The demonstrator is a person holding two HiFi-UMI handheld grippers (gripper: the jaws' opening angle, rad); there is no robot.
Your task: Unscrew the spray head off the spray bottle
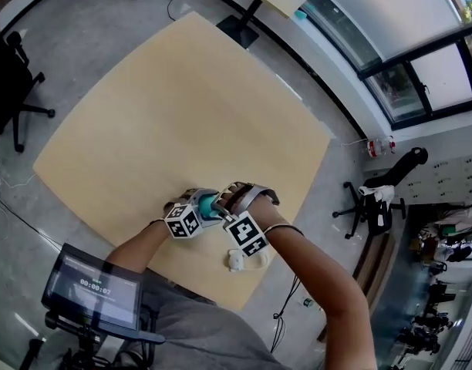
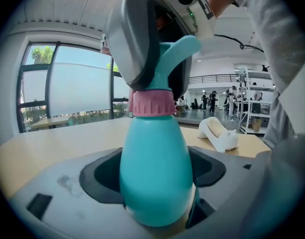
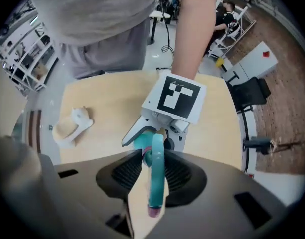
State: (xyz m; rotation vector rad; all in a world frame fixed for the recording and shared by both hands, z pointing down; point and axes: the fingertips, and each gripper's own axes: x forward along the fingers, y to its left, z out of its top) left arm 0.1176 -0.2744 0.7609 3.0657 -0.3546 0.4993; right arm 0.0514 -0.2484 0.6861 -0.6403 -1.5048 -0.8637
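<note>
A teal spray bottle (image 2: 155, 173) with a pink collar (image 2: 152, 103) stands upright on the wooden table (image 1: 182, 114) near its front edge. My left gripper (image 2: 155, 183) is shut on the bottle's fat body, with both dark pads against its sides. The teal spray head (image 3: 156, 173), with a pink nozzle tip (image 3: 153, 211), lies between the pads of my right gripper (image 3: 153, 180), which is shut on it from above. In the head view the two grippers meet at the bottle (image 1: 209, 205), left gripper (image 1: 199, 209) and right gripper (image 1: 223, 210) side by side.
A small white object (image 1: 236, 260) lies on the table just right of the bottle, close to the front edge. A screen on a stand (image 1: 93, 291) sits at the person's left. Office chairs (image 1: 12, 83) (image 1: 375, 199) stand on the floor off both sides of the table.
</note>
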